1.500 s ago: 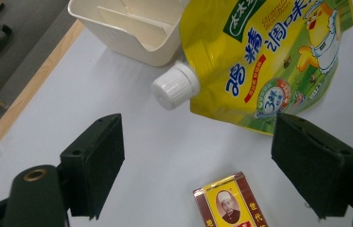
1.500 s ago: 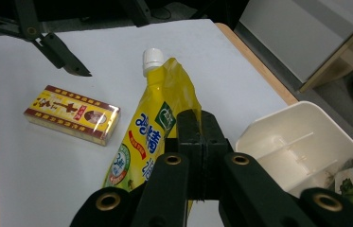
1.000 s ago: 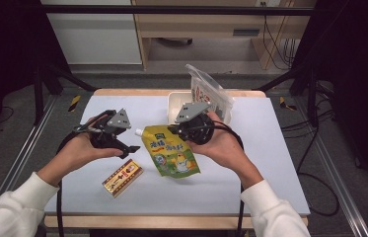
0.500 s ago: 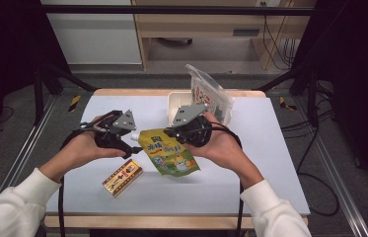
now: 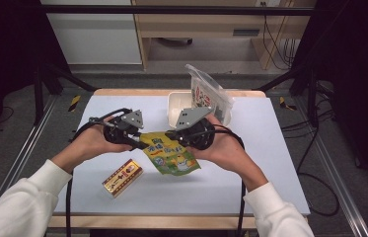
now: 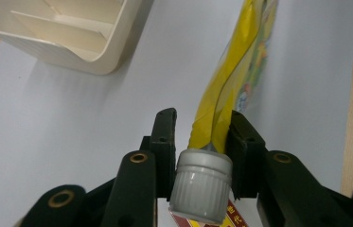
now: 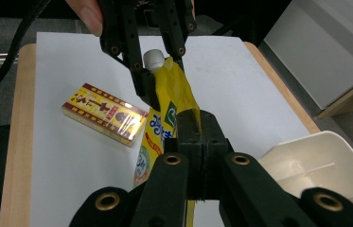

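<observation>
A yellow spout pouch (image 5: 171, 155) with a grey screw cap (image 6: 200, 187) hangs tilted just above the white table top, held from both ends. My left gripper (image 5: 142, 143) is shut on the pouch's neck just below the cap; in the left gripper view its jaws (image 6: 202, 116) press the yellow film (image 6: 231, 85) from both sides. My right gripper (image 5: 174, 137) is shut on the pouch's upper edge; in the right gripper view its jaws (image 7: 198, 120) pinch the film (image 7: 164, 118), with the left gripper (image 7: 162, 80) and the cap (image 7: 155, 57) beyond.
A red and yellow box (image 5: 122, 177) lies on the white table top (image 5: 270, 163) near the front left. A cream divided tray (image 5: 174, 106) stands at the back, with a clear printed bag (image 5: 208, 94) leaning in it. Wooden edges frame the table.
My left gripper has moved right to the pouch and closed on its neck. The right gripper has lifted and turned the pouch so the cap end points left.
</observation>
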